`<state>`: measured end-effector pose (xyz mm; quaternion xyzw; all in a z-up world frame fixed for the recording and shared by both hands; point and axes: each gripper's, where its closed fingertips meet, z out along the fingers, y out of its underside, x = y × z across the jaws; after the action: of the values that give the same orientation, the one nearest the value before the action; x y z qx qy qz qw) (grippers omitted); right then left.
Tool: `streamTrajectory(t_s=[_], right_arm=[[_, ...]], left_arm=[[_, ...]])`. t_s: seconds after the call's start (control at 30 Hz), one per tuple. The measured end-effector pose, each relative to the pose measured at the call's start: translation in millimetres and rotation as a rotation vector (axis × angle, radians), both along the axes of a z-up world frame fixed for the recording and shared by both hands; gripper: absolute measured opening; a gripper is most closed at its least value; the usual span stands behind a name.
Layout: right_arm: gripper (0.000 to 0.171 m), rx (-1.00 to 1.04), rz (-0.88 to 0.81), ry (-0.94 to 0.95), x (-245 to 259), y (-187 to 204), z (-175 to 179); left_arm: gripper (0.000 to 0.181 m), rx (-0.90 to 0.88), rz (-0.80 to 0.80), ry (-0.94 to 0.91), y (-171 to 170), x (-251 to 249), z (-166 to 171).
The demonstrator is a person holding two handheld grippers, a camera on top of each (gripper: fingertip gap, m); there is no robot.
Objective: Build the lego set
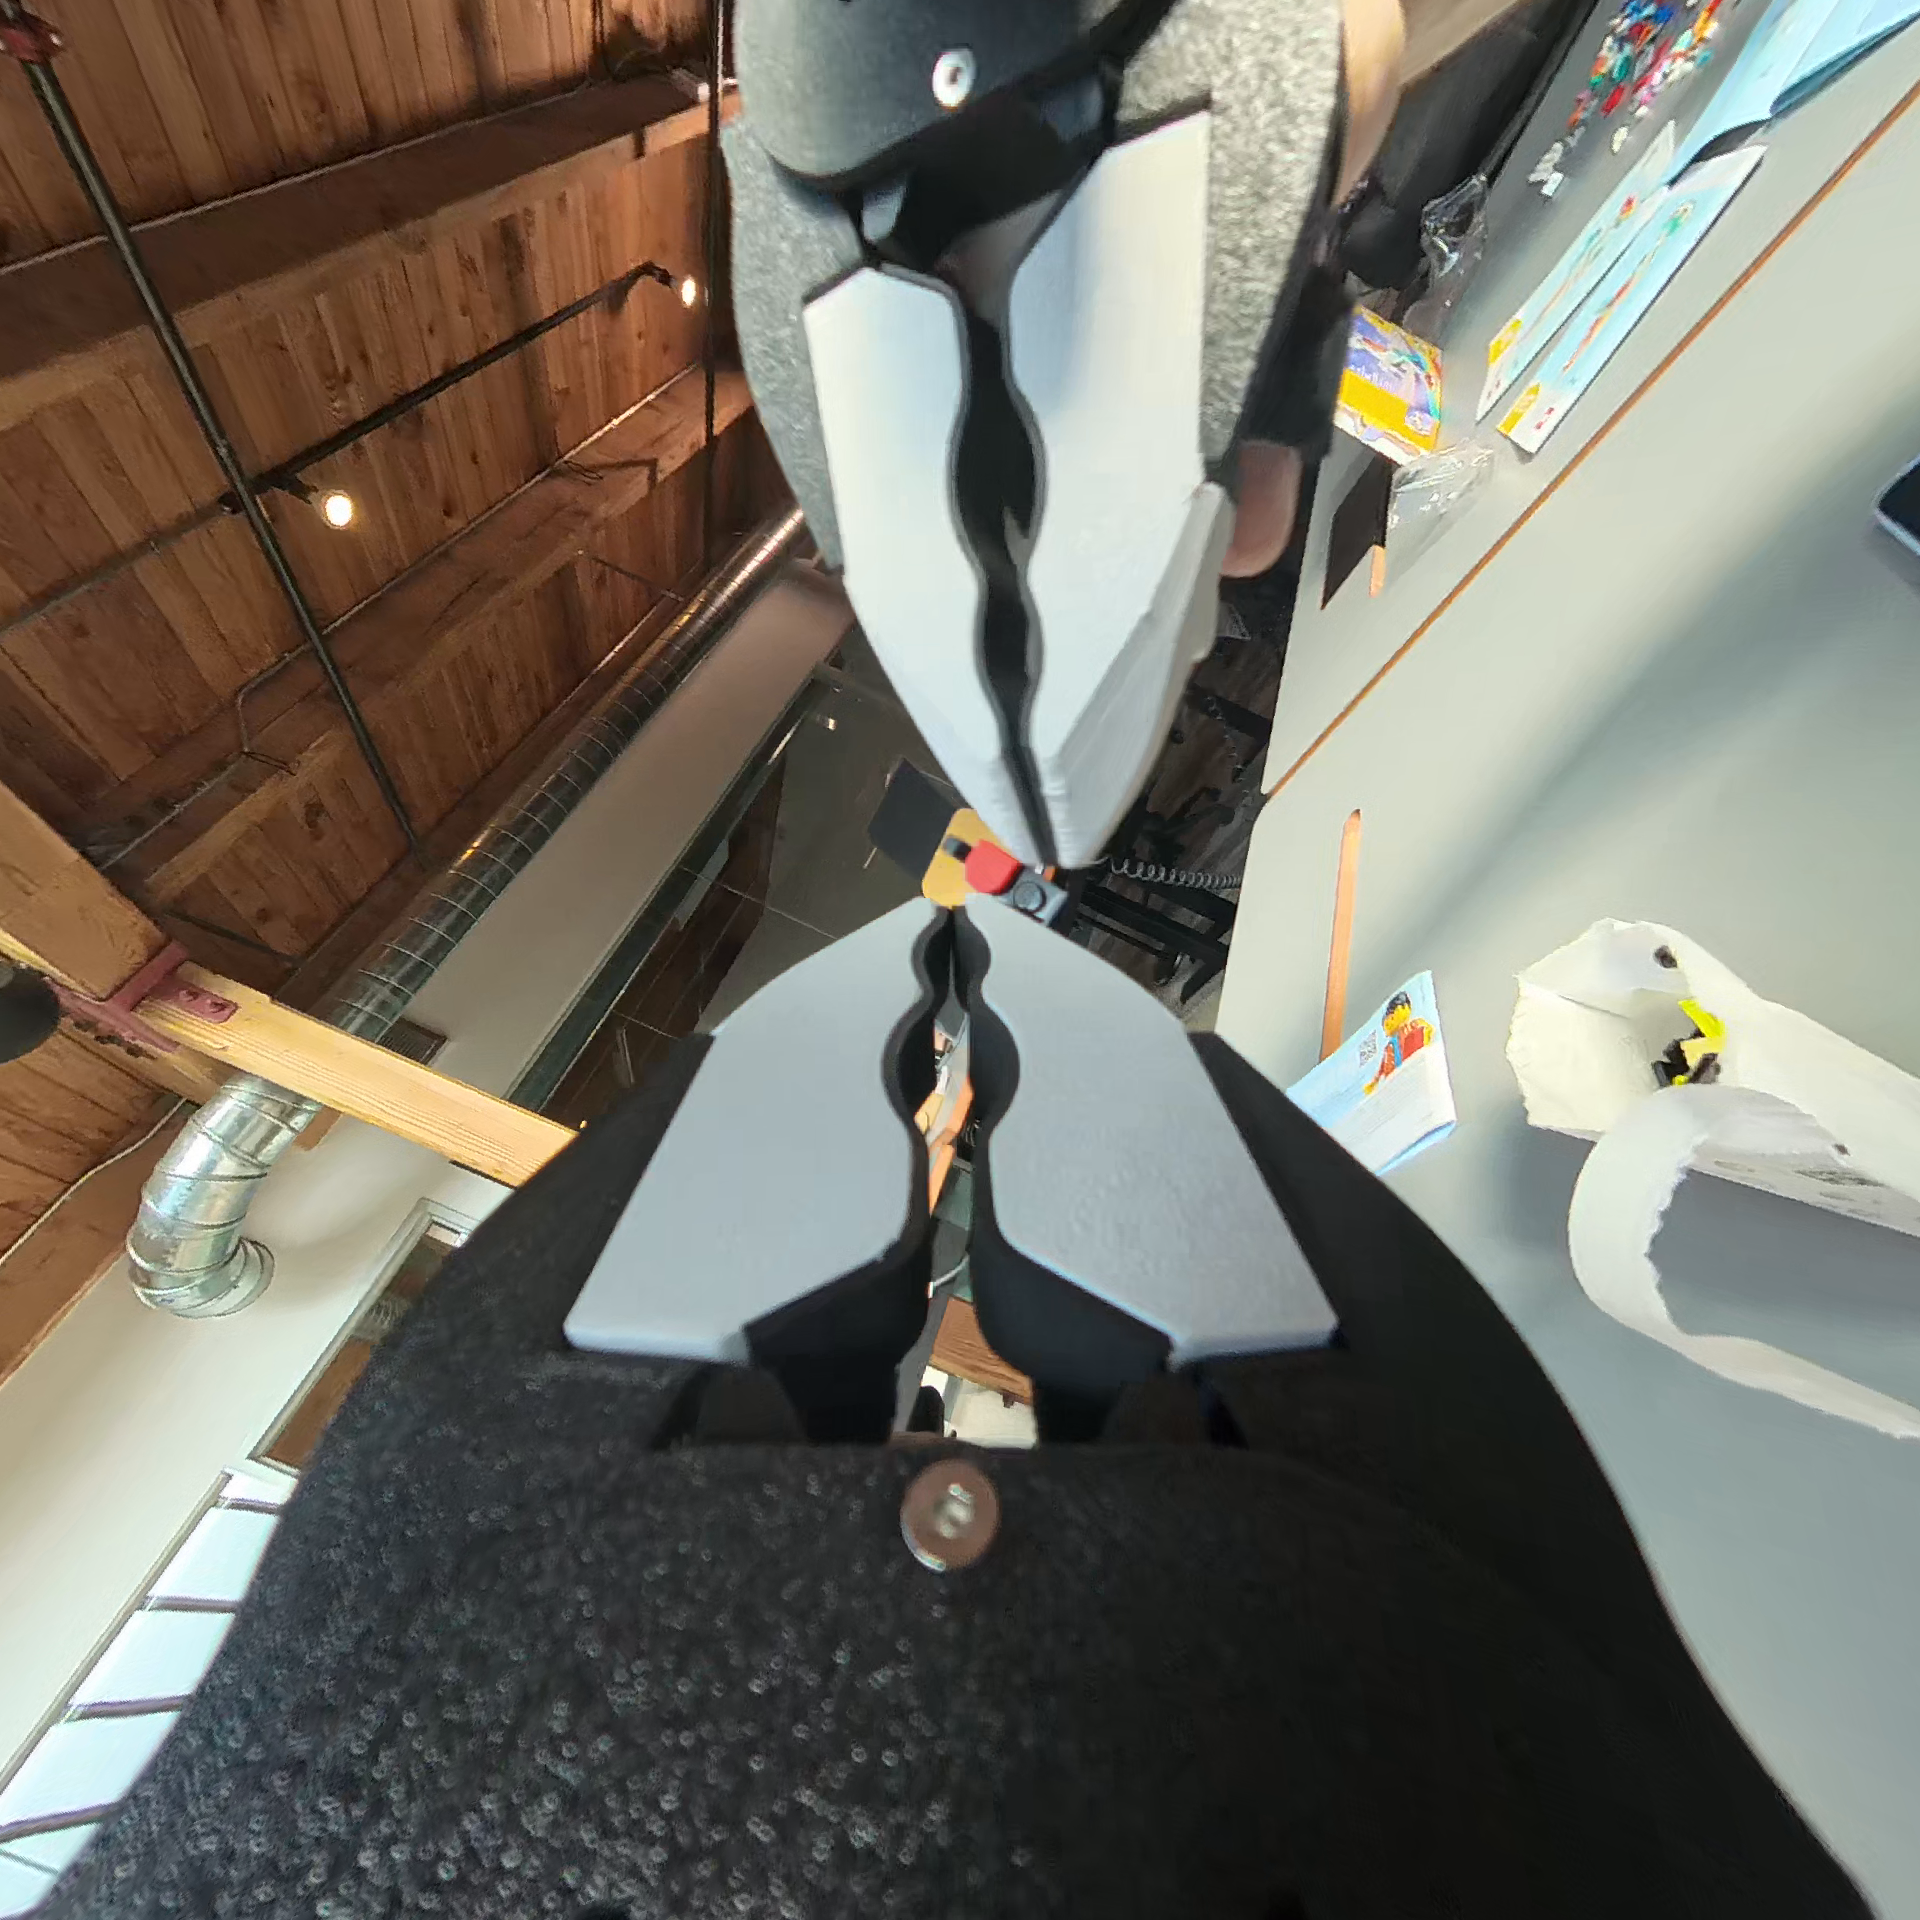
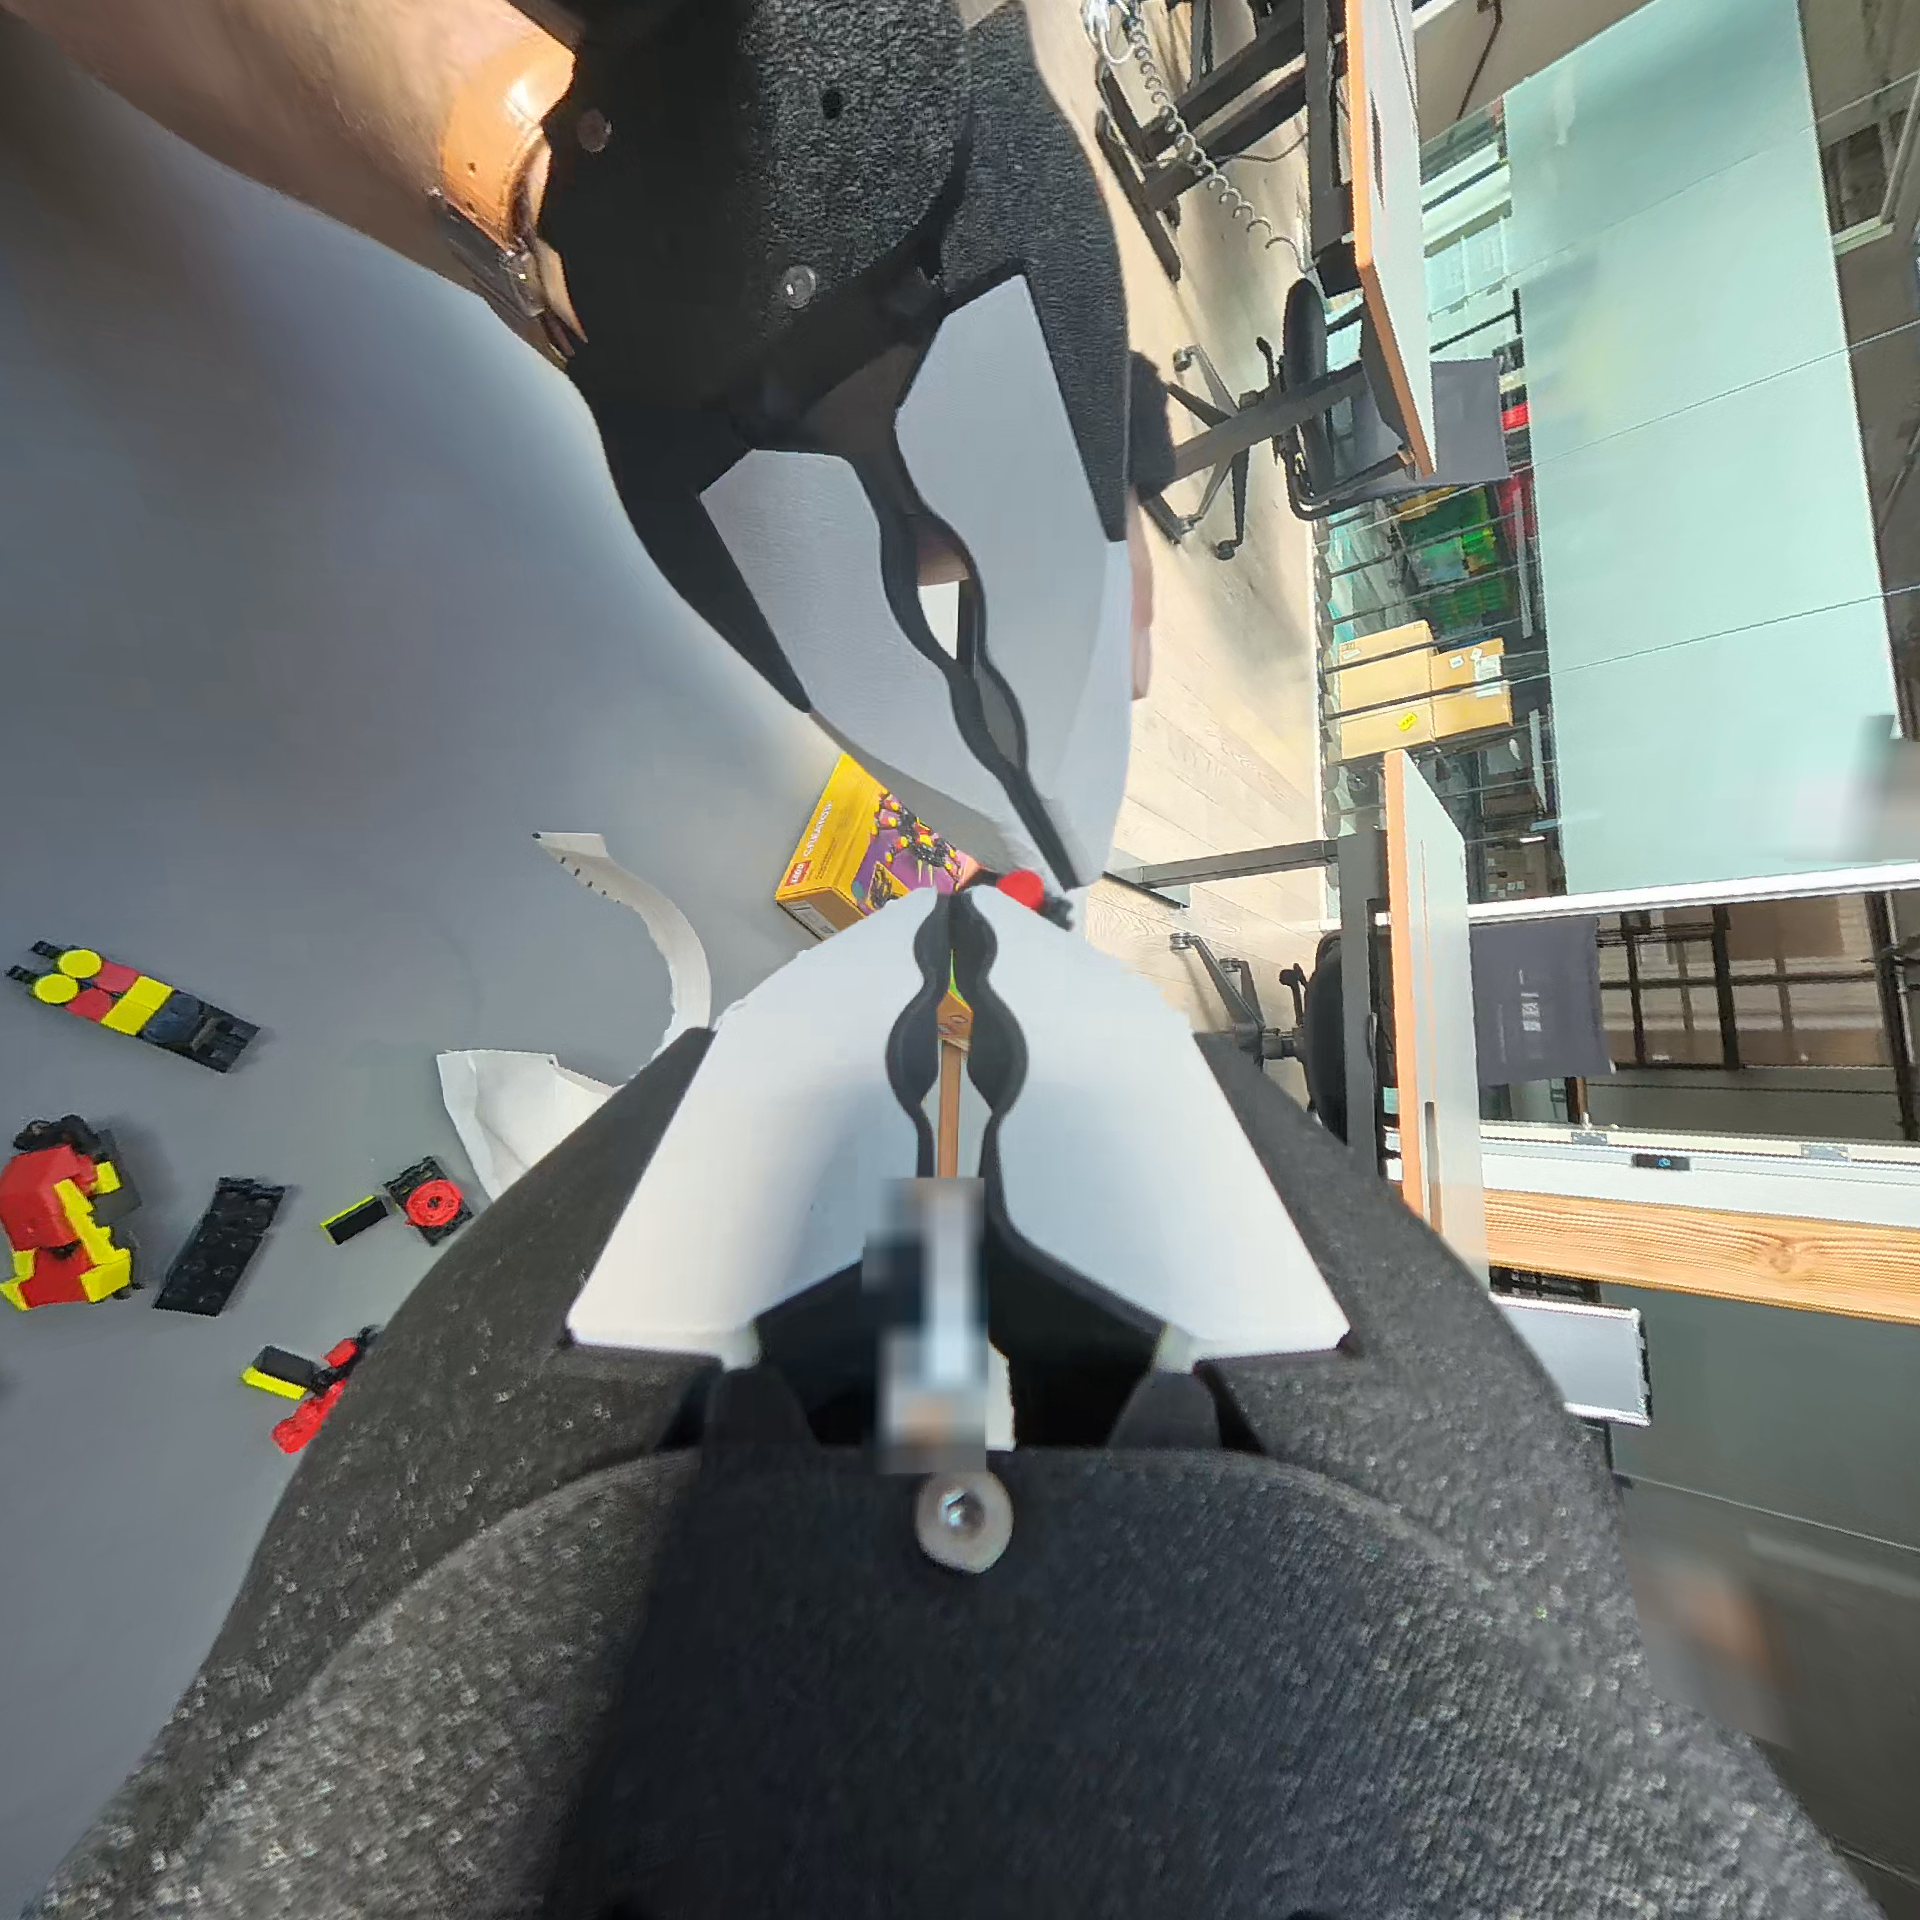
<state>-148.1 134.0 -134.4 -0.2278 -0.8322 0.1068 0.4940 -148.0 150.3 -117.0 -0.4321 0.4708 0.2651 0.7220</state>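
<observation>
Both grippers are raised off the grey table (image 2: pixel 312 623) and meet tip to tip. My left gripper (image 1: pixel 951 916) is shut; a small lego assembly (image 1: pixel 1013 881), a red piece on a dark studded plate, sits at its tips. From the right wrist view the red piece (image 2: pixel 1027 886) is partly tucked behind the left gripper's tip (image 2: pixel 1070 881). My right gripper (image 2: pixel 951 902) is shut with its fingers closed together. In the left wrist view its tip (image 1: pixel 1060 860) touches the dark plate's end.
On the table lie a yellow lego box (image 2: pixel 862 862), torn white paper bags (image 2: pixel 665 935) (image 1: pixel 1714 1143), a red and yellow part-build (image 2: pixel 62 1226), a black, yellow and red strip (image 2: pixel 125 1003), a black plate (image 2: pixel 218 1231) and loose pieces (image 2: pixel 426 1200). A booklet (image 1: pixel 1382 1070) lies near the table edge. Less than 4 cm separates the two grippers' tips.
</observation>
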Motion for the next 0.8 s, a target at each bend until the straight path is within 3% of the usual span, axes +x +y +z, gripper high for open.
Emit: streamTrajectory(t_s=[0.07, 0.27, 0.33, 0.5, 0.67, 0.73, 0.8], right_arm=[[0.0, 0.099, -0.051, 0.028, -4, 10, -1], [0.0, 0.0, -0.117, -0.036, 6, 25, -23], [0.0, -0.05, -0.203, -0.005, 22, 45, -22], [0.009, -0.427, -0.339, 0.157, 68, 68, -14], [0.012, -0.544, -0.45, 0.278, 81, 72, -52], [0.012, -0.599, -0.472, 0.392, 81, 74, -70], [0.011, -0.622, -0.518, 0.619, 87, 93, -78]], left_arm=[[0.0, -0.036, 0.029, 0.058, 4, 1, -9], [0.0, -0.187, 0.023, 0.044, 22, -15, -46], [0.0, -0.204, 0.02, 0.004, 21, -32, -43], [0.0, -0.341, -0.067, -0.239, 11, -61, -24], [0.003, -0.446, -0.032, -0.158, 19, -46, -57], [0.004, -0.361, 0.03, -0.233, 23, -43, -66], [0.002, -0.119, 0.119, -0.376, 18, -55, -66]])
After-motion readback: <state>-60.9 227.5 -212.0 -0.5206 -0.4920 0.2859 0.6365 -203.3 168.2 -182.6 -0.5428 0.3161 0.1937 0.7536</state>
